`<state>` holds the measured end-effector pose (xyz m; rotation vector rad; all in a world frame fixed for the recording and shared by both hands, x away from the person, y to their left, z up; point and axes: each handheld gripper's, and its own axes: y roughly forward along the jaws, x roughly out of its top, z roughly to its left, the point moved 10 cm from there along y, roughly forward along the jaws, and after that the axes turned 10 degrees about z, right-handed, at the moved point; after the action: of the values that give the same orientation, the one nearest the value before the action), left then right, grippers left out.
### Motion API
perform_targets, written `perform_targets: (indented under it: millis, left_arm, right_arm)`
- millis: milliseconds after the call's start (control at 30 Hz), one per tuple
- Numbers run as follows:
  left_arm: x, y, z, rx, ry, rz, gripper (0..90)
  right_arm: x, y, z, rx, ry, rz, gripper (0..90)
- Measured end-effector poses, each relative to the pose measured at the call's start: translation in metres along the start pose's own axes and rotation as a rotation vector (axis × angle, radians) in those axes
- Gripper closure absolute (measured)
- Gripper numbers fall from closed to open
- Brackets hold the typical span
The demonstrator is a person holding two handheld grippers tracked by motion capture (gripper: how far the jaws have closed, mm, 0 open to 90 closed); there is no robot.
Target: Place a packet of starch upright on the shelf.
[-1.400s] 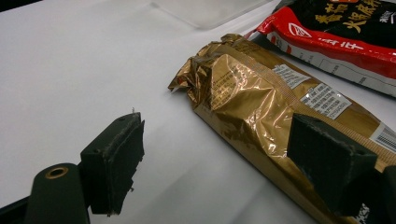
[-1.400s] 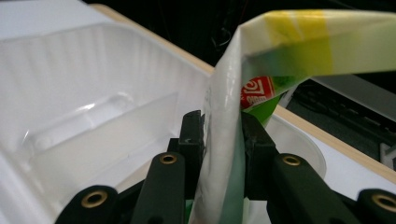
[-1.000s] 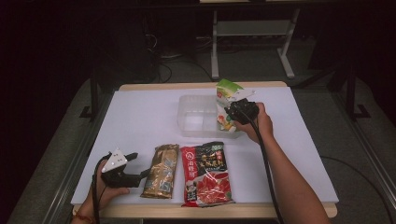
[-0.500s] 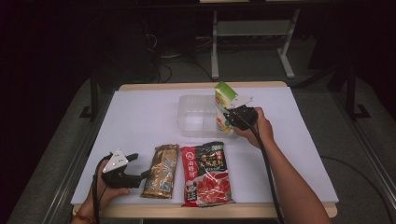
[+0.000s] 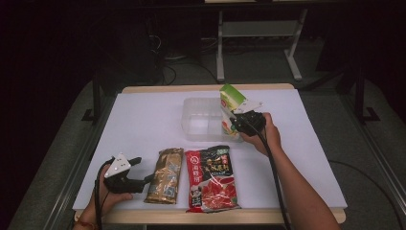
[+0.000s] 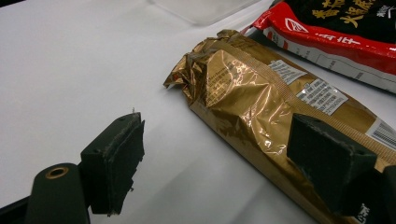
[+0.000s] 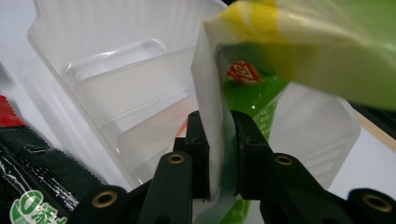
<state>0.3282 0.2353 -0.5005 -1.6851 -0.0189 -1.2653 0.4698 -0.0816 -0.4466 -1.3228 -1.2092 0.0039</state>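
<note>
The right gripper [image 5: 235,120], jaws easing but clamped on the green pouch [image 5: 231,98], holds it upright over the clear tray [image 5: 201,125] for dropping in, while the left gripper [image 5: 143,173] waits with jaws apart beside the gold packet [image 5: 165,175].

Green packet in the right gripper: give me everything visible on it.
The green packet is a soft glossy pouch, green and yellow with a white side and a small red logo. It stands tilted over the right end of the clear plastic tray, its white edge between the right gripper's pads, whose jaws have just been opening slightly.
</note>
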Motion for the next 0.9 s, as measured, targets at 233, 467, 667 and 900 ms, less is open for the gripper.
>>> perform_targets:
  millis: [233, 467, 667, 900]
  left_arm:
    - [0.007, -0.003, 0.0, -0.006, -0.022, -0.022, 18.1]
    - [0.014, -0.003, -0.001, -0.02, -0.019, -0.033, 18.2]
    - [0.02, -0.003, -0.005, -0.041, -0.014, -0.037, 18.3]
    - [0.031, 0.002, -0.018, -0.079, 0.02, -0.022, 18.6]
  right_arm:
    - [-0.003, -0.015, -0.003, 0.028, 0.024, -0.035, 74.2]
    - [-0.007, -0.044, -0.005, 0.05, 0.039, -0.085, 70.4]
    - [-0.014, -0.06, -0.002, 0.061, 0.035, -0.116, 68.4]
    - [-0.034, -0.076, 0.01, 0.103, 0.03, -0.125, 65.2]
